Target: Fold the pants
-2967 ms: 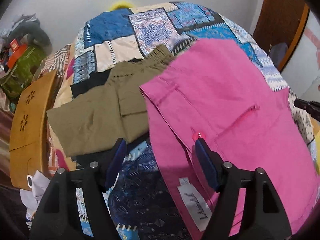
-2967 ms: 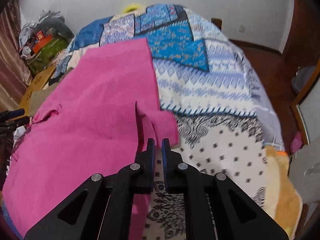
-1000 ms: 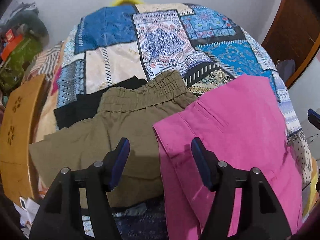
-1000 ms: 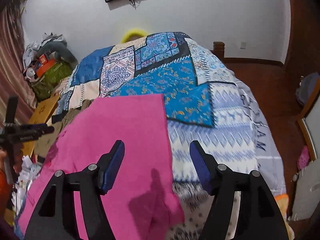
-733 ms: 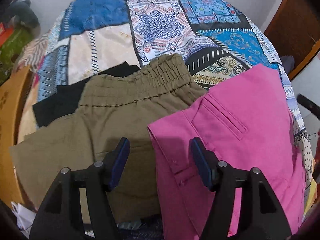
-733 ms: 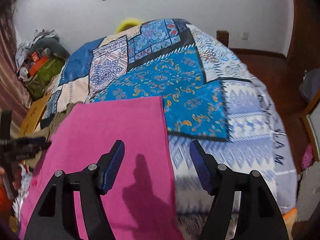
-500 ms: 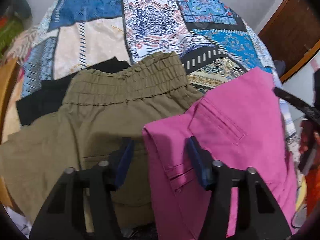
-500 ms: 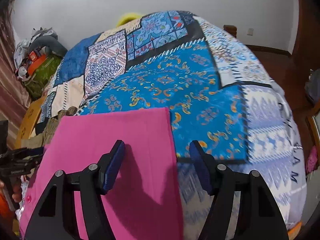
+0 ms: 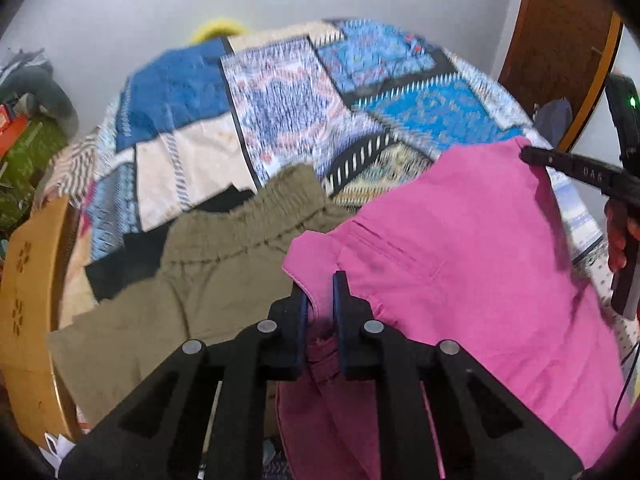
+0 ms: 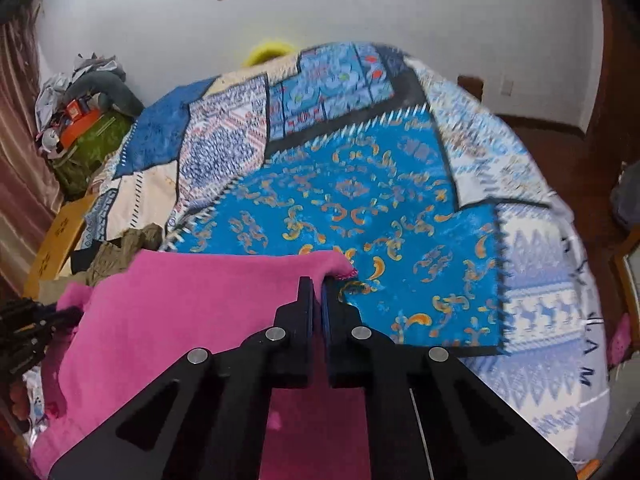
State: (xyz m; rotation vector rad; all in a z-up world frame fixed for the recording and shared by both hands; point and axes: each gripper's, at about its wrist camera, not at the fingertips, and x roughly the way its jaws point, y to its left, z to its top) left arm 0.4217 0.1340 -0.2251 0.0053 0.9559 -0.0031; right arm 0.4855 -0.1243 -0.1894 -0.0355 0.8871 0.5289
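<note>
The pink pants (image 9: 472,256) lie folded on the patchwork bedspread (image 9: 280,92). My left gripper (image 9: 320,284) is shut on their near-left waistband corner, which is lifted off the bed. My right gripper (image 10: 318,286) is shut on the far hem edge of the pink pants (image 10: 192,304) and also shows at the right of the left wrist view (image 9: 576,172). The cloth hangs stretched between the two grippers.
Olive shorts (image 9: 192,280) lie on a black garment (image 9: 116,276) left of the pink pants. A wooden bed board (image 9: 28,304) stands at the left edge. Clutter (image 10: 84,120) is piled by the wall. A wooden door (image 9: 560,40) is at the right.
Both grippers were open over the pink pants half a second ago. Both have since closed on the cloth, the left on the waistband corner, the right on the far edge, and lifted it.
</note>
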